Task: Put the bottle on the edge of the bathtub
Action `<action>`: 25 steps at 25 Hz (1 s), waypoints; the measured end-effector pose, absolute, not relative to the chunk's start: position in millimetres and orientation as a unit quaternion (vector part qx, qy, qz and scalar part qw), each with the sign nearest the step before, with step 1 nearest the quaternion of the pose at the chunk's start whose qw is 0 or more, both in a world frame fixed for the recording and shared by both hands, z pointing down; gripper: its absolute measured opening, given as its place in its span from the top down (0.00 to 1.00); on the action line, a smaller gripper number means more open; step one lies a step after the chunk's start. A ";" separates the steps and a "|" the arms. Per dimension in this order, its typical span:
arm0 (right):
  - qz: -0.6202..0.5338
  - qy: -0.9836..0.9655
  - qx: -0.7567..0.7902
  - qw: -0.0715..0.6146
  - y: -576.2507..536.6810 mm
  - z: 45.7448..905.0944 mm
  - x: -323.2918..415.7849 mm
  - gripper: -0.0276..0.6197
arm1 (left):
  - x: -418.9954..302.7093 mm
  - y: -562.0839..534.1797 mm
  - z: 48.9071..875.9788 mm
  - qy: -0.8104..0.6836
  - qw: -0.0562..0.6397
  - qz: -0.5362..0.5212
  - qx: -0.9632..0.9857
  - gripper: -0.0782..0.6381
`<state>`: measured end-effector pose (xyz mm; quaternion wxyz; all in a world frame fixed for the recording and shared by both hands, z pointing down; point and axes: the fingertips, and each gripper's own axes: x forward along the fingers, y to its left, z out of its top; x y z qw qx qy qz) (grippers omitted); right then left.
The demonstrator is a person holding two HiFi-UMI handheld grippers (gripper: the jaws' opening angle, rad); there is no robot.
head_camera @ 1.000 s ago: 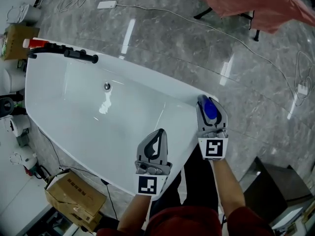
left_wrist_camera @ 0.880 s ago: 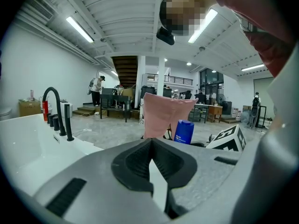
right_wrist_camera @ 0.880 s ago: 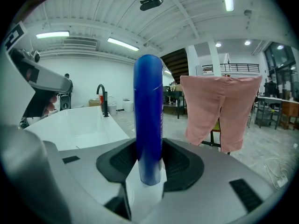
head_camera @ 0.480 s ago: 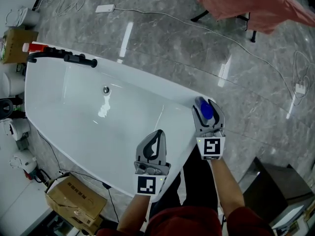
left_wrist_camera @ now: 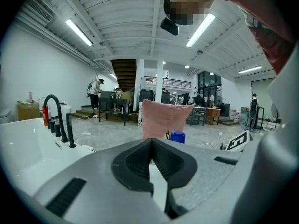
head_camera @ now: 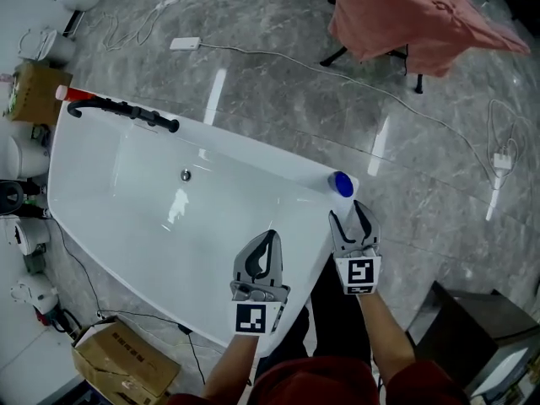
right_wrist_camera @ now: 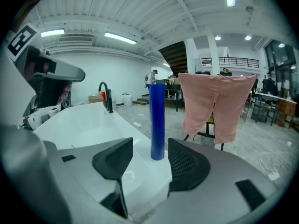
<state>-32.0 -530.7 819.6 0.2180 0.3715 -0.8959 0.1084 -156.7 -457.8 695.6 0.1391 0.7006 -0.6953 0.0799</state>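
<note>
A tall blue bottle (head_camera: 342,184) stands upright on the white bathtub's near right corner rim (head_camera: 319,194). In the right gripper view the bottle (right_wrist_camera: 157,125) rises just beyond the fingertips, free of both pads. My right gripper (head_camera: 354,218) sits a little behind it, its jaws opening wide with nothing held between them (right_wrist_camera: 149,149). Over the tub's near rim, my left gripper (head_camera: 268,243) is shut and empty, its tips meeting (left_wrist_camera: 150,141). The bottle's blue cap (left_wrist_camera: 177,136) shows past it.
A black faucet (head_camera: 126,113) and a red can (head_camera: 72,94) sit at the tub's far end. A pink cloth on a stand (head_camera: 413,11) stands beyond the tub. Cables and a power strip (head_camera: 184,44) lie on the marble floor. Cardboard boxes (head_camera: 126,365) stand at left, a dark box (head_camera: 481,327) at right.
My right gripper has opened, let go of the bottle and drawn back toward me. The bottle stays standing on the rim. The left gripper has held its place.
</note>
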 end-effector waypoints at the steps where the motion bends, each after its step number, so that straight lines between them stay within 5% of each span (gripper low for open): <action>1: 0.106 -0.896 0.373 0.218 -523.4 813.1 -29.1 0.60 | -157.0 -452.3 691.2 -0.695 0.139 0.081 0.701 0.88; 25: 0.022 -0.889 0.445 0.102 -368.5 516.1 26.9 0.62 | -167.3 -294.3 480.5 -0.703 0.067 0.038 0.707 0.88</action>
